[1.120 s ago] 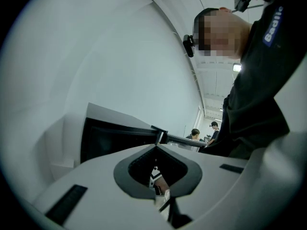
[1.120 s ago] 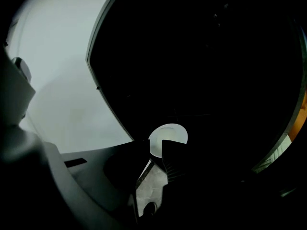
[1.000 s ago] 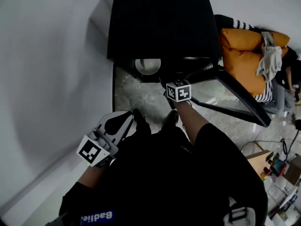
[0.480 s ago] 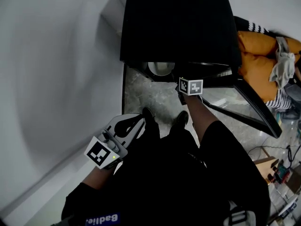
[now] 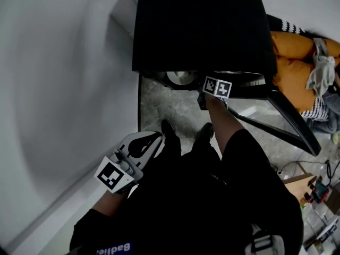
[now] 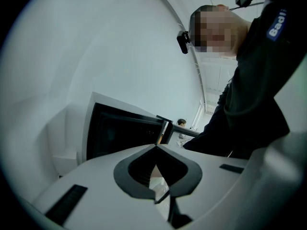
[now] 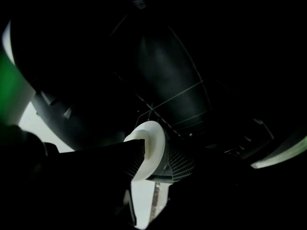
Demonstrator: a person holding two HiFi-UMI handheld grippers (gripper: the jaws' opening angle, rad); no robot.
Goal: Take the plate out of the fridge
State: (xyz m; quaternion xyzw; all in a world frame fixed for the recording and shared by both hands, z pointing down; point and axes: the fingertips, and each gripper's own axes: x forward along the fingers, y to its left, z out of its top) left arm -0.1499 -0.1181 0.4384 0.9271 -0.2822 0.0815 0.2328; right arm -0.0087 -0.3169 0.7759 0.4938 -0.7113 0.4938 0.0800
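Note:
A white plate [image 5: 179, 77] lies inside the black fridge [image 5: 202, 25], just behind its lower front edge. My right gripper [image 5: 208, 92] reaches into that opening, its marker cube on top. In the right gripper view the plate's rim [image 7: 149, 147] stands edge-on between the two dark jaws, which are opening; the right gripper [image 7: 156, 161] is not pressing on it. My left gripper [image 5: 153, 138] hangs low by my left leg, away from the fridge. In its own view, the left gripper [image 6: 157, 148] has its tips together and holds nothing.
The fridge door [image 5: 284, 118] swings open to the right over the marble floor [image 5: 159, 105]. A white wall [image 5: 64, 89] runs along the left. An orange cushion [image 5: 295, 62] with a cloth lies right of the fridge. My shoes [image 5: 169, 129] stand before the opening.
My right gripper has moved forward to the fridge opening and its cube now sits at the front edge beside the plate. The left gripper has stayed by my leg.

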